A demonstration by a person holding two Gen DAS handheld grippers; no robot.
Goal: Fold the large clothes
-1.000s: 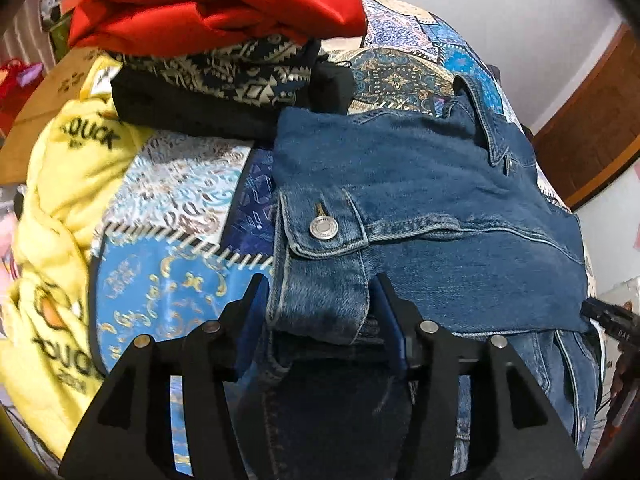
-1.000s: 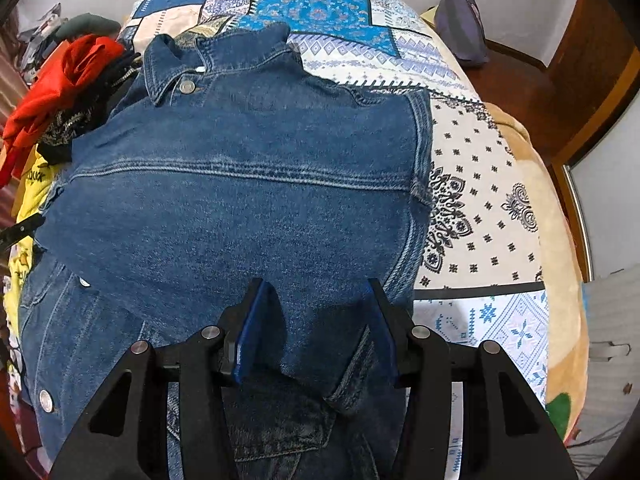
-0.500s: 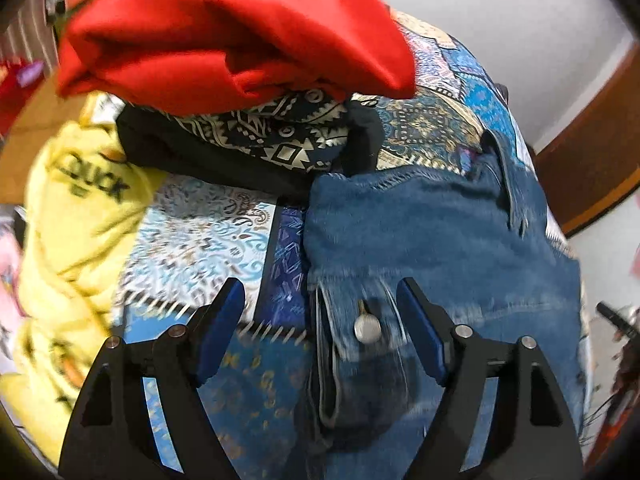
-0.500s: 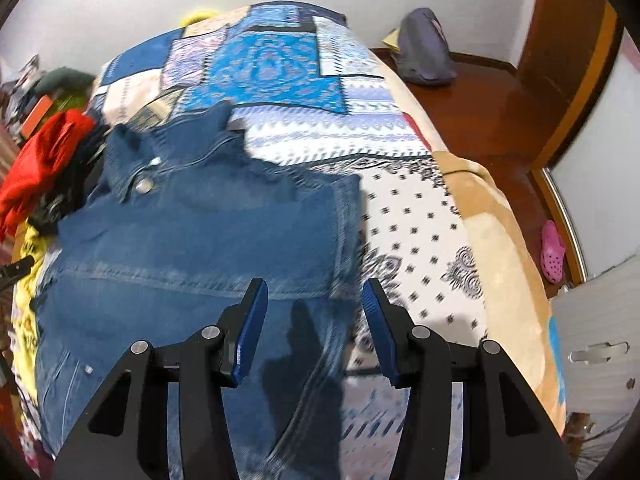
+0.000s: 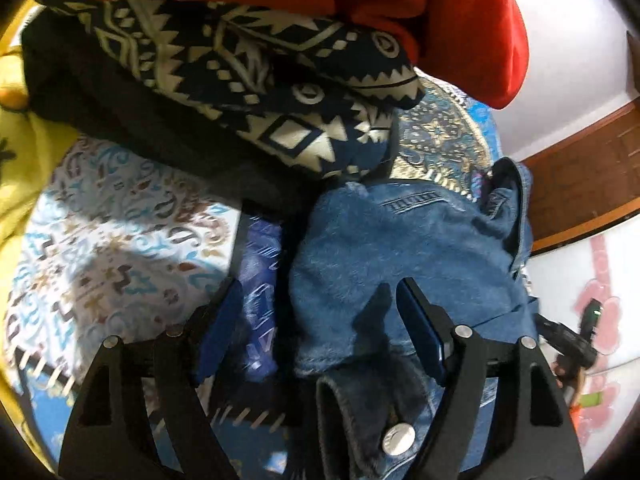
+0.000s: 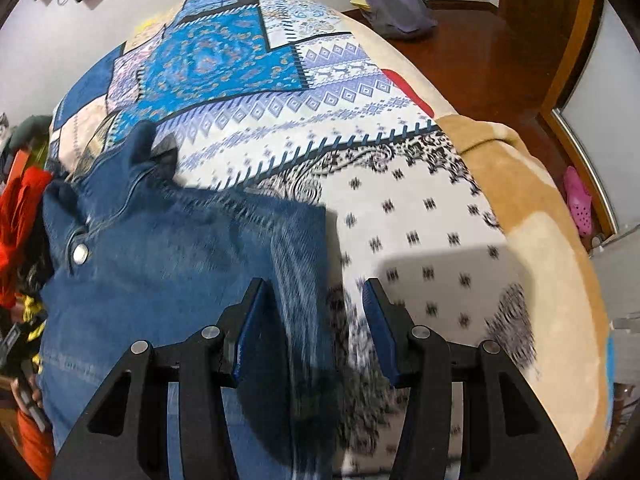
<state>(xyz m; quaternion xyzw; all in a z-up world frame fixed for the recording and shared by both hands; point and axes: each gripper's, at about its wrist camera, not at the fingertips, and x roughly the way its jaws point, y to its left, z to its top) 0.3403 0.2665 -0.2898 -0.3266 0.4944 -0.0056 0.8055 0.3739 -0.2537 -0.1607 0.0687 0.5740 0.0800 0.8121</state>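
Observation:
A blue denim jacket (image 5: 400,248) lies folded on the patchwork bedspread (image 5: 112,240). My left gripper (image 5: 320,316) is open and empty over the jacket's left edge, with a metal button (image 5: 398,438) just below it. The jacket also shows in the right wrist view (image 6: 168,272), with its collar at the far end. My right gripper (image 6: 310,328) is open and empty above the jacket's right edge, where denim meets the bedspread (image 6: 420,240).
A pile of folded clothes sits right beyond the left gripper: a red garment (image 5: 460,12) on a navy patterned one (image 5: 280,92). A yellow garment (image 5: 24,160) lies left. A grey bag (image 6: 396,4) sits on the wooden floor; a pink clog (image 6: 578,200) lies right.
Both grippers have let go of the jacket and opened. The left moved forward towards the clothes pile; the right moved towards the jacket's right edge.

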